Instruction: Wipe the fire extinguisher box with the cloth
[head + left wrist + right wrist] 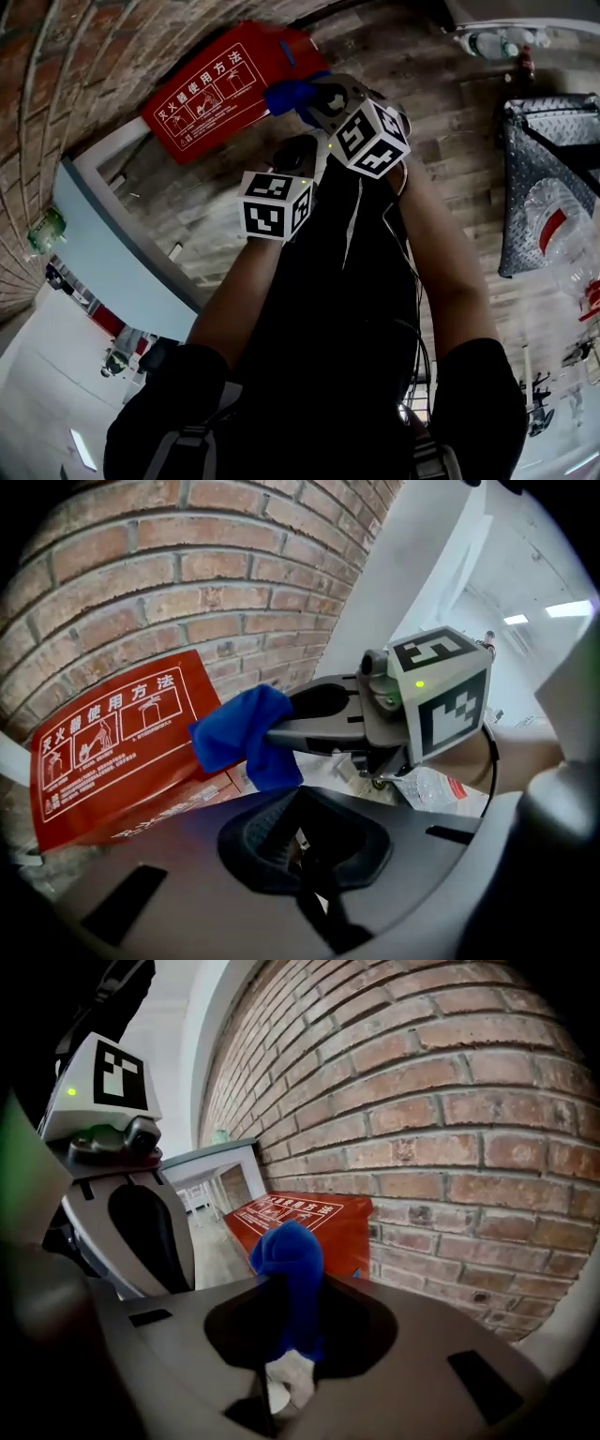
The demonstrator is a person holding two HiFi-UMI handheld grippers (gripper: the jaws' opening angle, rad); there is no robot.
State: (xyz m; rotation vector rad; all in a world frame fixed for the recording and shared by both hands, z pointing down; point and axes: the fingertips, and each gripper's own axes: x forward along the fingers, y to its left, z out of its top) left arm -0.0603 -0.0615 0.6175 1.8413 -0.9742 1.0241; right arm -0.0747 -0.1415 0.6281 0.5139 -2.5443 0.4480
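Note:
The red fire extinguisher box (220, 89) sits on the floor against the brick wall, its lid printed with white instructions. My right gripper (311, 101) is shut on a bunched blue cloth (286, 94), which is held at the box's near right edge. In the right gripper view the cloth (291, 1269) bulges out of the right gripper (286, 1327) just before the box (309, 1218); contact cannot be judged. My left gripper (302, 844) hangs just behind, jaws together and holding nothing. The left gripper view also shows the cloth (246, 735) and the box (112, 742).
A brick wall (450, 1101) runs behind the box. A white door frame (103, 155) stands beside it. Over the wood-plank floor (450, 103), a ridged metal panel (534, 131) and a plastic water bottle (553, 225) are at the right.

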